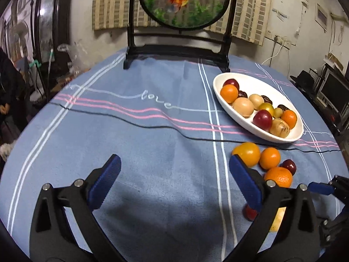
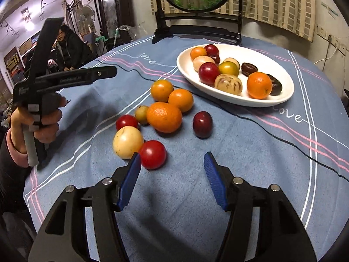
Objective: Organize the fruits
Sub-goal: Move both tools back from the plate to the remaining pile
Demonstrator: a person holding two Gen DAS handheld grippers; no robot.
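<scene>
While my left gripper [image 1: 174, 170] hangs over bare blue cloth [image 1: 152, 135], its jaws are spread wide with nothing between them. My right gripper [image 2: 172, 166] is spread as well, empty, low over the cloth near the loose fruit.

The loose fruit lies in a cluster ahead and left of my right jaws: a red tomato [image 2: 152, 154] just beside my left pad, a pale yellow fruit [image 2: 127, 142] touching it, a second red one [image 2: 126, 122] behind, a small green-brown fruit [image 2: 141, 114], a big orange [image 2: 164, 117] and two smaller oranges [image 2: 161, 90] [image 2: 180, 100] packed close together. A dark plum [image 2: 202, 124] sits apart to the right, with open cloth all round it.

The white oval dish [image 2: 281, 100] stands beyond the cluster, already bearing oranges, plums, dates and pale fruit. A thin black cable [image 2: 261, 128] runs across the cloth along the dish's near rim, between dish and cluster.

Between my right jaws and the plum the cloth is open. From the left wrist view, the stretch ahead is wide and bare up to the black stand [image 1: 174, 52] at the far edge. My left hand [image 2: 41, 128] grips its handle near the table's left edge.
</scene>
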